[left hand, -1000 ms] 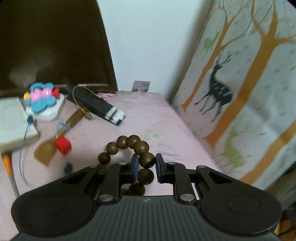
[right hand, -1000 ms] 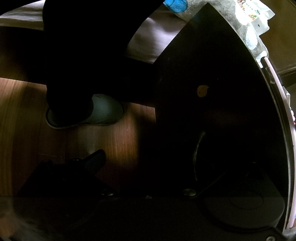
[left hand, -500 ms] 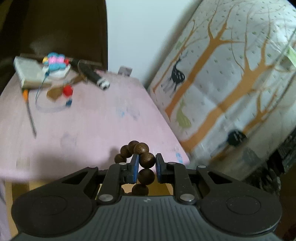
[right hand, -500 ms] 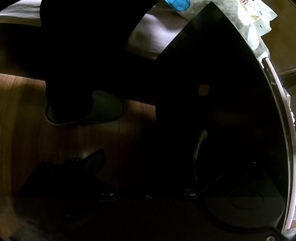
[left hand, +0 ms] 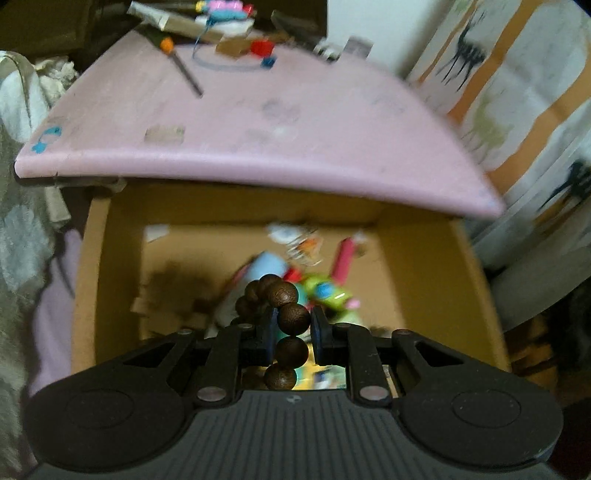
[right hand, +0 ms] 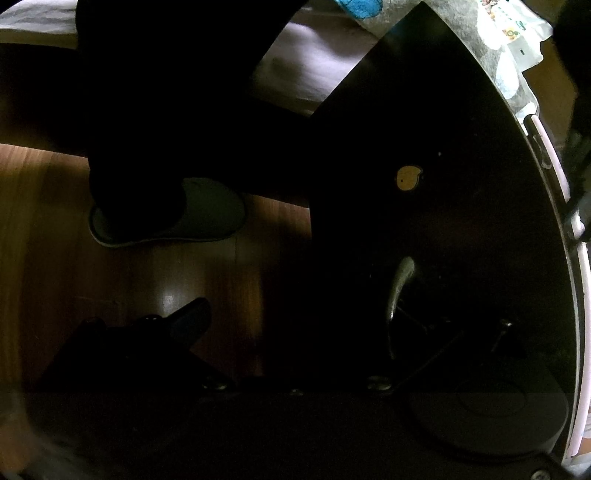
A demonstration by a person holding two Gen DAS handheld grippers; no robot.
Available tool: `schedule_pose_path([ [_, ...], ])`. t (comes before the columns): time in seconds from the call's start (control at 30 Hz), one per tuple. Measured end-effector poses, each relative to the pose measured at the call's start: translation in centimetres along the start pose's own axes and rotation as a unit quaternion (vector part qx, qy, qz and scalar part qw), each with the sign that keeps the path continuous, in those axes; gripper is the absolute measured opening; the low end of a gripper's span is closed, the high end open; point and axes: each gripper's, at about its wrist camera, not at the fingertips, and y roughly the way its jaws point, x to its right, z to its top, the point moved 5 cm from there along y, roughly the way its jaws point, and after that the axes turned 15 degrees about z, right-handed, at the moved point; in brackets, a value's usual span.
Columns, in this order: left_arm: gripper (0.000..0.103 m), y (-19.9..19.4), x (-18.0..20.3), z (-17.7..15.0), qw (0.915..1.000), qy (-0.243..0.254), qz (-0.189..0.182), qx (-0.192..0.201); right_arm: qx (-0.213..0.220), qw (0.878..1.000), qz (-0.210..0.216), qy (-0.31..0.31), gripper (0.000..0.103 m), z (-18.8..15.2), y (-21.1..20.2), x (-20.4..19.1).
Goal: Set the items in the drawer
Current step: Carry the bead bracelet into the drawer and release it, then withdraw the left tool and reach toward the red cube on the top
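My left gripper (left hand: 293,319) is shut on a brown wooden bead bracelet (left hand: 291,318) and holds it above the open wooden drawer (left hand: 436,258). The drawer sits under the pink tabletop (left hand: 258,122) and holds several colourful items, among them a green toy (left hand: 325,291) and a red stick (left hand: 345,256). In the dark right wrist view my right gripper (right hand: 295,314) stands wide open by the drawer's dark front (right hand: 424,221). Its left finger (right hand: 188,323) shows over the floor. The metal handle (right hand: 397,286) is in front of it.
On the pink tabletop's far end lie a screwdriver (left hand: 181,61), a book (left hand: 173,20), a red cube (left hand: 262,47) and a flower toy (left hand: 223,7). A deer-print mattress (left hand: 498,74) stands at right. A slippered foot (right hand: 173,210) is on the wooden floor.
My left gripper has pulled back from the tabletop with the bracelet and now hangs over the open drawer. The right gripper has barely moved.
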Motion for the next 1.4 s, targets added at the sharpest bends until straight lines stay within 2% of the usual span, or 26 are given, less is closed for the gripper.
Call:
schedule_pose_path([
  [0.1,0.018,1.8,0.6,-0.6,0.9995,0.023,0.015,-0.017,0.001,1.000,0.000,-0.001,0.103,0.0,0.0,0.0],
  [0.17,0.018,2.5,1.1,-1.0,0.9991,0.029,0.012,-0.028,0.002,1.000,0.000,-0.001,0.103,-0.1,-0.1,0.0],
  [0.33,0.018,2.3,2.1,-1.1,0.9987,0.043,0.013,-0.024,0.002,1.000,0.000,-0.002,0.103,0.0,0.0,-0.1],
  [0.37,0.022,2.0,2.4,-1.1,0.9984,0.048,0.016,-0.023,0.002,1.000,0.000,-0.002,0.103,0.0,0.1,-0.1],
  [0.43,0.033,1.2,2.9,-1.0,0.9973,0.067,0.024,-0.017,0.001,1.000,0.000,-0.002,0.103,0.1,0.1,-0.1],
  [0.47,0.053,0.6,3.1,-0.9,0.9965,0.078,0.029,-0.011,0.001,1.000,0.000,-0.001,0.103,0.1,0.1,-0.1],
  [0.5,0.069,0.0,3.4,-0.9,0.9953,0.090,0.038,-0.001,0.001,1.000,0.000,-0.001,0.103,0.2,0.1,-0.1],
  [0.7,0.070,-3.0,5.5,-0.7,0.9793,0.164,0.105,0.054,0.001,1.000,0.001,-0.005,0.103,0.0,0.0,0.0],
  [0.8,0.070,-3.9,5.8,-0.4,0.9757,0.168,0.126,0.062,0.000,1.000,0.000,-0.002,0.103,0.0,0.0,0.0],
  [0.93,0.070,-4.6,6.5,-0.4,0.9651,0.200,0.155,0.070,-0.002,1.000,0.000,-0.002,0.103,0.0,0.0,0.0],
  [1.13,0.070,-5.4,6.8,-0.3,0.9603,0.210,0.170,0.069,-0.004,1.000,-0.001,-0.002,0.103,-0.1,-0.2,0.0],
  [1.4,0.070,-6.5,6.9,0.8,0.9622,0.208,0.161,0.073,-0.003,1.000,0.001,-0.002,0.103,-0.2,-0.2,0.1],
])
